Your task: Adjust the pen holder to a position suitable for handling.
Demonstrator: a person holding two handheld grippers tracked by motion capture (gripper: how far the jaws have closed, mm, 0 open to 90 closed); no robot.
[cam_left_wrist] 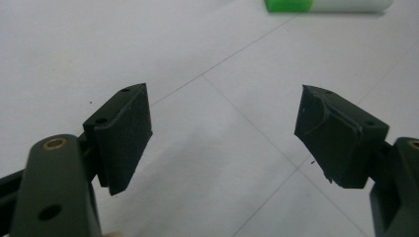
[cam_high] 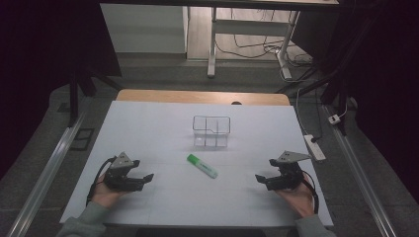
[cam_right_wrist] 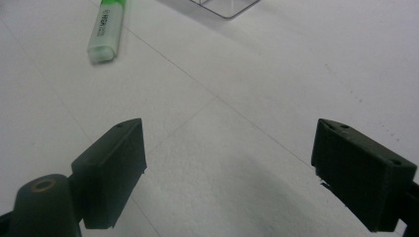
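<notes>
Words I can see: one small print on the pen

From my right gripper view, the green highlighter (cam_right_wrist: pixel 105 30) has dark letters running along its side, but they are too small and blurry for me to read. From the high view, I see no letters on the same pen. I find no words, numbers or signs on the clear box (cam_high: pixel 211 131) or on the white surface (cam_high: pixel 148 128).

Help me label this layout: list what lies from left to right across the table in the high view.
Left hand-held gripper → green highlighter → right hand-held gripper. The clear divided box sits farther back, overlapping the highlighter's span.
</notes>
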